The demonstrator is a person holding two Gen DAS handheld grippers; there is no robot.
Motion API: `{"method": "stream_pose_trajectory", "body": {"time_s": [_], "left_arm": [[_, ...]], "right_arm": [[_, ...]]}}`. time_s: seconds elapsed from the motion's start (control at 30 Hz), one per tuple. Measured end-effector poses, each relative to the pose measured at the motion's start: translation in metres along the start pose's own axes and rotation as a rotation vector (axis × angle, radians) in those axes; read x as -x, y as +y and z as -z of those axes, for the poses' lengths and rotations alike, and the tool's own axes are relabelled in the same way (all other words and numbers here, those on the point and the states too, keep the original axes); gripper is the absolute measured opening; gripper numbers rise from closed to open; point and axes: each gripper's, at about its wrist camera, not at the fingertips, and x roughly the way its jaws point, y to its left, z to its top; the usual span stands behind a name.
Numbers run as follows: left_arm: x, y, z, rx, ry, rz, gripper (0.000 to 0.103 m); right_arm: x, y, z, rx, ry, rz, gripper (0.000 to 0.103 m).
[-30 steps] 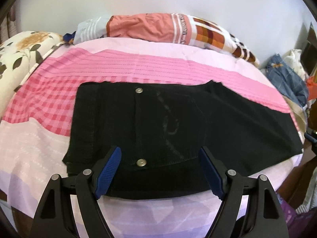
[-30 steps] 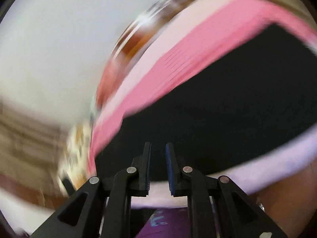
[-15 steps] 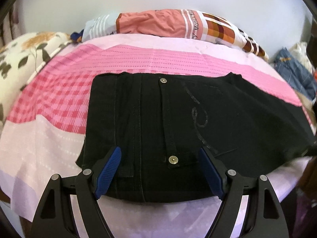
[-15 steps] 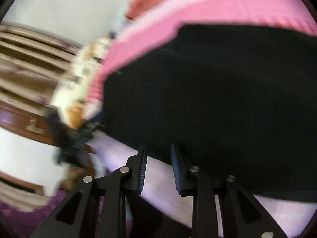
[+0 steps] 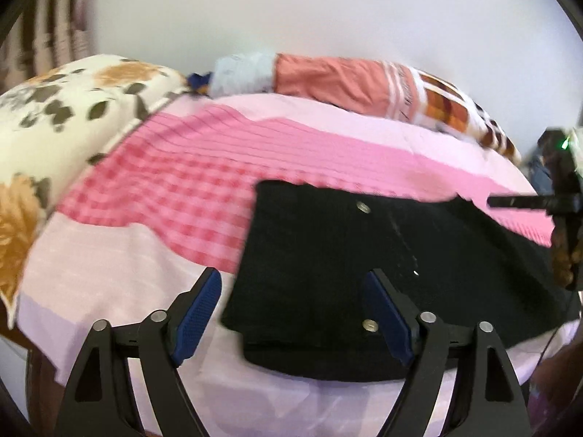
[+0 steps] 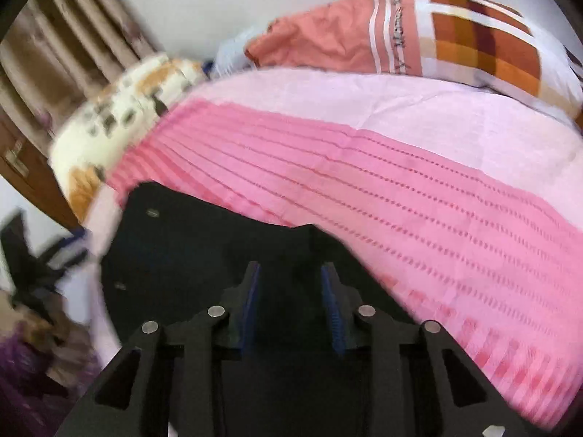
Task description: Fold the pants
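Note:
Black pants [image 5: 328, 255] lie folded flat on a pink bedsheet [image 5: 175, 182], with two metal buttons showing at the waist end. My left gripper [image 5: 293, 276] hovers over the pants' near left corner with its jaws wide and still opening; nothing is gripped. In the right wrist view, my right gripper [image 6: 291, 267] hangs over the black pants [image 6: 182, 255] near their far edge. Its jaws are opening and stand a little apart, with only cloth seen below them. The right gripper [image 5: 561, 204] also shows at the far right edge of the left wrist view.
A floral pillow [image 5: 54, 116] lies at the left of the bed. An orange checked pillow [image 5: 364, 80] lies along the white wall behind. Brown curtains [image 6: 73, 36] hang at the left. The bed's near edge [image 5: 328, 400] runs just below the pants.
The left wrist view has slid left, so the pants sit further right in it. The right gripper rolled upright, swung over the pants, and its jaws spread wider.

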Motion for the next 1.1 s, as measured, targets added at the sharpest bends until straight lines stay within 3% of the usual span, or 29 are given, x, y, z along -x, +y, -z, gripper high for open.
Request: {"method": "stream_pose_trajectory", "body": {"time_s": [0.07, 0.2, 0.37, 0.4, 0.63, 0.8, 0.97, 1.03, 1.07, 1.1], "left_arm": [[0.002, 0.01, -0.002, 0.02, 0.007, -0.018, 0.086], [-0.003, 0.026, 0.003, 0.031, 0.045, -0.073, 0.086], [-0.011, 0.044, 0.014, 0.078, 0.116, -0.086, 0.086], [-0.01, 0.052, 0.017, 0.115, 0.129, -0.066, 0.086], [0.001, 0.073, 0.038, 0.312, 0.181, 0.064, 0.086], [0.008, 0.062, 0.041, 0.352, 0.162, 0.2, 0.086], [-0.01, 0.038, 0.034, 0.292, 0.216, 0.245, 0.086], [-0.018, 0.03, 0.033, 0.264, 0.24, 0.23, 0.08], [-0.023, 0.026, 0.033, 0.257, 0.259, 0.233, 0.065], [-0.029, 0.022, 0.033, 0.246, 0.281, 0.201, 0.058]], "right_arm": [[-0.016, -0.001, -0.005, 0.028, 0.052, 0.0, 0.024], [-0.033, 0.005, -0.007, 0.097, 0.13, 0.009, 0.022], [-0.037, 0.017, -0.009, 0.218, 0.128, 0.044, 0.014], [-0.037, 0.018, -0.009, 0.224, 0.118, 0.061, 0.008], [-0.038, -0.005, -0.016, 0.092, -0.003, 0.166, 0.0], [-0.04, -0.019, -0.009, 0.002, -0.061, 0.11, 0.001], [-0.022, -0.019, -0.007, -0.053, -0.119, 0.011, 0.005], [-0.022, -0.016, -0.006, -0.042, -0.112, 0.002, 0.005], [-0.022, -0.016, -0.006, -0.044, -0.107, 0.004, 0.005], [-0.024, -0.017, -0.004, -0.053, -0.102, 0.003, 0.005]]}}
